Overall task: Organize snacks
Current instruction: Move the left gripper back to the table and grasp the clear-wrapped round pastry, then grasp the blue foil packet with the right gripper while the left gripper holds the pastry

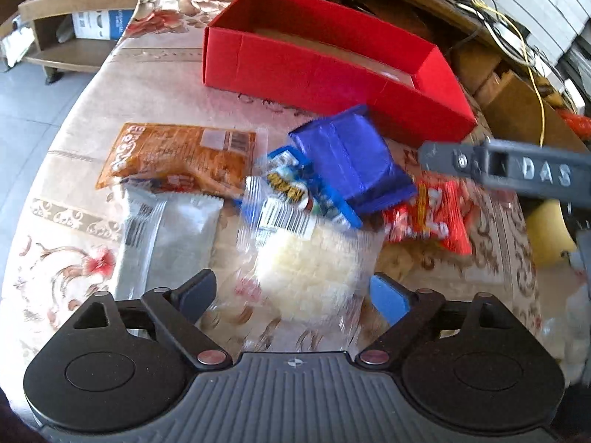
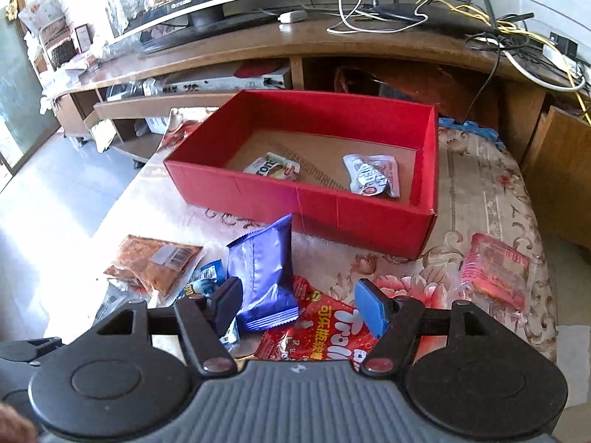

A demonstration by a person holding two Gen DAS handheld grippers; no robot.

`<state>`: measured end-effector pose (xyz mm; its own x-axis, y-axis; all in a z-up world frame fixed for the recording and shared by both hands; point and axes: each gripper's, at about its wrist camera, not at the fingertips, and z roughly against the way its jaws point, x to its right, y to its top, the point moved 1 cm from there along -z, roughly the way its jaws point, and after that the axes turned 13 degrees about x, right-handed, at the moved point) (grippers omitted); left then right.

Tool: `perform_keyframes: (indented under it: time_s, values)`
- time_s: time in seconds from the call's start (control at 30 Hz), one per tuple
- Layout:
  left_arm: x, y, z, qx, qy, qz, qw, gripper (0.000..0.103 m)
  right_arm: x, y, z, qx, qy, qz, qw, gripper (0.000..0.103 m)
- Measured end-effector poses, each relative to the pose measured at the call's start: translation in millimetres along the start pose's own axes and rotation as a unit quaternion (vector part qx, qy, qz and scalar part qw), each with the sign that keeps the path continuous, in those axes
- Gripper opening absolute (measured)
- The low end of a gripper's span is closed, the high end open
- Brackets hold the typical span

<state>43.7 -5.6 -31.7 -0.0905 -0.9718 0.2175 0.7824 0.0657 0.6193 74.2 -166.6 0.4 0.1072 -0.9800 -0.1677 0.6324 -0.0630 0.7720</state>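
Note:
A red box stands on the table and holds two small packets; it also shows in the left wrist view. Loose snacks lie in front of it: a blue packet, a red Trolli bag, an orange packet, a silver packet and a clear bag of white pieces. My left gripper is open, its fingers on either side of the clear bag. My right gripper is open just above the blue packet and Trolli bag.
A pink wrapped snack lies at the table's right side. A wooden TV stand with cables and a monitor runs behind the table. The floral tablecloth covers the table; tiled floor lies to the left.

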Motion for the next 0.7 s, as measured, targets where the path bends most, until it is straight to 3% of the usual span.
perform_keyframes:
  time_s: [0.13, 0.27, 0.47, 0.7]
  values:
    - [9, 5, -14, -0.001, 0.005, -0.009, 1.0, 0.097, 4, 0, 1, -0.002, 0.005, -0.005, 1.0, 0.064]
    - [21, -2, -24, -0.011, 0.023, -0.063, 0.9977, 0.096, 8, 1, 6, 0.003, 0.009, -0.01, 1.0, 0.064]
    - [22, -9, -22, -0.009, 0.02, -0.09, 0.9957, 0.079, 17, 2, 4, 0.001, 0.004, -0.017, 1.0, 0.064]
    - [10, -7, -11, 0.0, 0.009, -0.082, 0.9966, 0.074, 48, 5, 5, 0.001, -0.028, -0.052, 0.998, 0.064]
